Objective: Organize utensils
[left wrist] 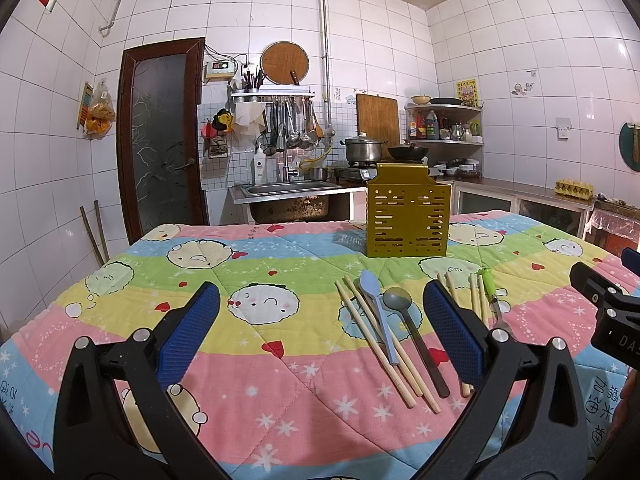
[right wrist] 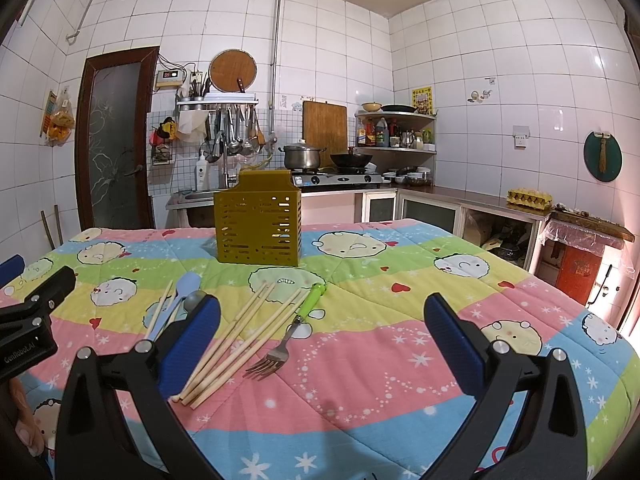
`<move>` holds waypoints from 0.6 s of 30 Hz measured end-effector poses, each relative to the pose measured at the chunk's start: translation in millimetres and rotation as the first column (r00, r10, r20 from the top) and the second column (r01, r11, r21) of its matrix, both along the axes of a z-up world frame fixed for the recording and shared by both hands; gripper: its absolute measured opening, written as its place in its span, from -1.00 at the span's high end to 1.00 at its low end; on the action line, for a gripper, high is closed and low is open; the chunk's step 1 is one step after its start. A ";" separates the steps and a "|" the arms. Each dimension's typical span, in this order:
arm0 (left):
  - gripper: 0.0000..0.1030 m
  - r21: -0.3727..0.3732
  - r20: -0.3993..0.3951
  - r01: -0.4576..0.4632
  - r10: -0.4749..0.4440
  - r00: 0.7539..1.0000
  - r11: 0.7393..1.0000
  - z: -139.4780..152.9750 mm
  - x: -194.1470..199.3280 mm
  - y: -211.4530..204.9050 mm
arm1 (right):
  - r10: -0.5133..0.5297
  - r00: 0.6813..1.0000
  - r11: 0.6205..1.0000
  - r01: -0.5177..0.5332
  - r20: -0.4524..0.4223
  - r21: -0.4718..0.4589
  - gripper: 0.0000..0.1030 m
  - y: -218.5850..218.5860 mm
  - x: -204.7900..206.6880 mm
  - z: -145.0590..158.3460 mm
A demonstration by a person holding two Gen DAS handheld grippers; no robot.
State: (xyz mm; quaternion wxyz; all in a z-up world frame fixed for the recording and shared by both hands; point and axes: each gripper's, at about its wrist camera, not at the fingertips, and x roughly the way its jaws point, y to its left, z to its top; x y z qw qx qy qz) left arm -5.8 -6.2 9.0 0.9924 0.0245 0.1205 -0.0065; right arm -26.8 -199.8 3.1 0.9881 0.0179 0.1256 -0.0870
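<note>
Both jaws spread wide over the quilt (right wrist: 360,380); left gripper (right wrist: 24,344) reads "GenRobot.AI".

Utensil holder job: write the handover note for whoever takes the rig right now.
Left gripper: jaws open, empty, above the quilt.
Right gripper: jaws open, empty.
Gold utensil holder stands upright at the far side; no utensils show above its rim.
On the quilt: blue spoon, grey spoon and chopsticks in one cluster; more chopsticks and the green-handled fork beside them.
Done: nothing.
Left: everything into the holder.
</note>
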 end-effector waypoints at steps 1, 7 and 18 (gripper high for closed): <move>-0.90 0.000 0.000 0.000 0.000 1.000 1.000 0.0 0.0 -0.3 | 0.000 1.000 1.000 0.000 0.000 0.001 -0.93 0.9 0.4 -0.5; -0.90 -0.001 0.002 -0.001 0.001 1.000 1.000 -0.1 -0.2 -0.4 | -0.008 1.000 1.000 0.008 0.003 -0.003 -0.93 0.8 -1.5 2.5; -0.90 -0.008 0.000 0.019 -0.019 1.000 1.000 -2.5 0.0 4.2 | -0.006 1.000 1.000 0.006 0.005 0.019 -0.93 -4.0 -1.2 4.3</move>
